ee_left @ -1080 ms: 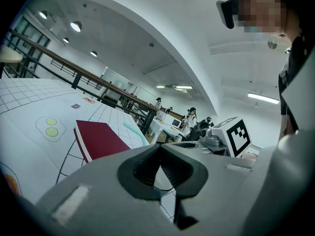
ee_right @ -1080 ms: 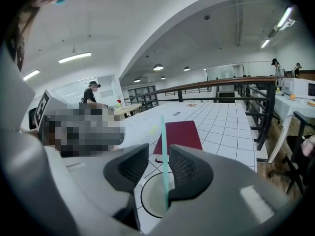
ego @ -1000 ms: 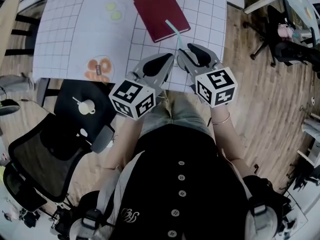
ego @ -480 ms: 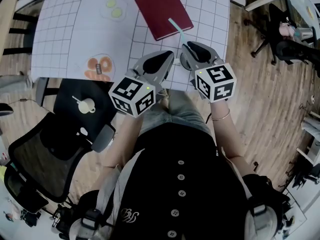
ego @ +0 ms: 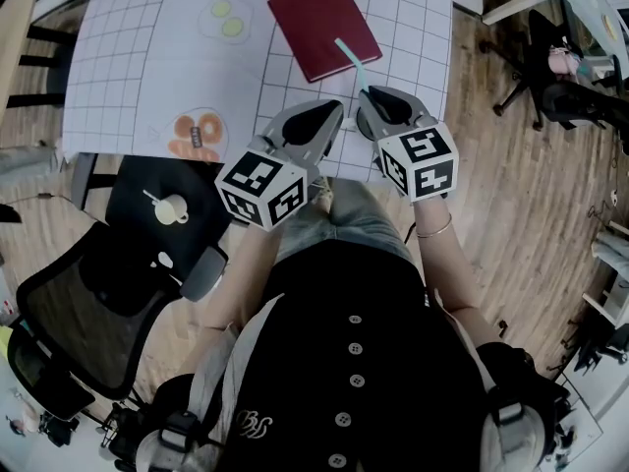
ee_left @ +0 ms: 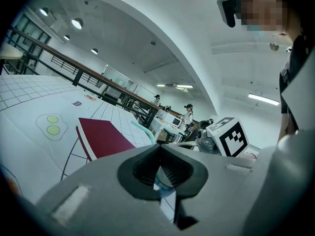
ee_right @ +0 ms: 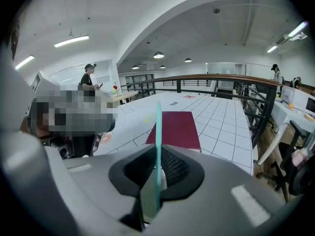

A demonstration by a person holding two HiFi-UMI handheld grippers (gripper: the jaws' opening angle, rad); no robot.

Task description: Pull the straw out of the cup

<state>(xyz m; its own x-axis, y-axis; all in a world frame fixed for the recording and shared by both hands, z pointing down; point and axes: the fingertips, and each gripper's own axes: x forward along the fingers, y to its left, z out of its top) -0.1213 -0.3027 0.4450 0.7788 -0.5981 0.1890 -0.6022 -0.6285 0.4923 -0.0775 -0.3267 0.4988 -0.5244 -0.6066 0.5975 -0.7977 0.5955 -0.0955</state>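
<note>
A teal straw (ego: 349,55) slants up from between my two grippers at the table's near edge; it also shows in the left gripper view (ee_left: 142,130). My right gripper (ego: 368,93) has the straw (ee_right: 158,132) running upright through its jaws, which are closing with the pads against it. My left gripper (ego: 337,108) sits close beside it on the left. Its jaws (ee_left: 158,149) are shut around a clear cup (ee_left: 165,181), of which only a sliver shows in the gap. The head view hides the cup under the grippers.
A dark red book (ego: 319,23) lies on the white gridded table cover (ego: 147,57) just beyond the grippers. Printed food pictures (ego: 195,134) mark the cover at the left. A black office chair (ego: 108,293) stands at my left, wooden floor at the right.
The right gripper's jaws have closed in on the straw and the gripper has tilted a little. The left gripper has stayed put.
</note>
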